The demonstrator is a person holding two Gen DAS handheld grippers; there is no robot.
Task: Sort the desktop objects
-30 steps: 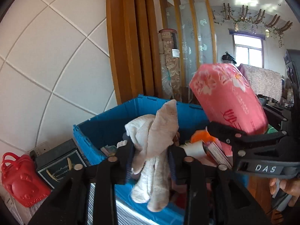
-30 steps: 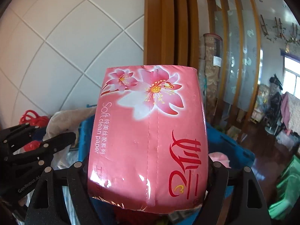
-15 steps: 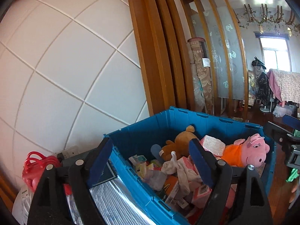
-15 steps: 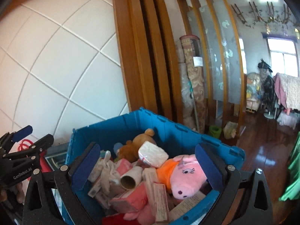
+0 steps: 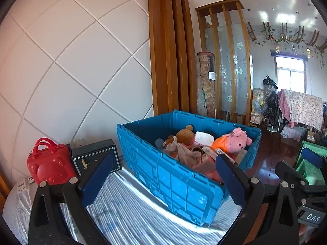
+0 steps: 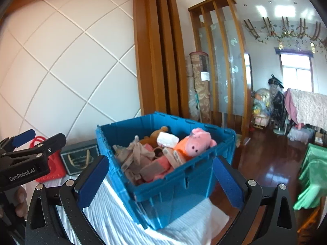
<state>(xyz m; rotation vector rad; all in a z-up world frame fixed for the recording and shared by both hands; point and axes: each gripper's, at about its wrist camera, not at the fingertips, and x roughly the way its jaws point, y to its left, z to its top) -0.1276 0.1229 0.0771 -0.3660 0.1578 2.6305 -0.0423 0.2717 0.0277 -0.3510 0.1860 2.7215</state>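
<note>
Both grippers empty. Your left gripper has its jaws opening, nothing between them; your right gripper stands spread wide, also bare. Both sit in front of the blue crate, which rests on the striped cloth.

Sorted things lie inside the crate: pink pig toy, brown bear, beige rag, white packet, pink pack.

Risks, as judged:
- The crate's corner nearest the right gripper looks close to the cloth's edge, over the wood floor. Nudge that wall and it may slide off.
- The heap is piled near the rim; another drop could roll the pig toy out.
- The grippers ride side by side; a careless swing could knock them together.

Left of the crate: dark box, red bag beside it, both against the wall and in the way of reaching there.
</note>
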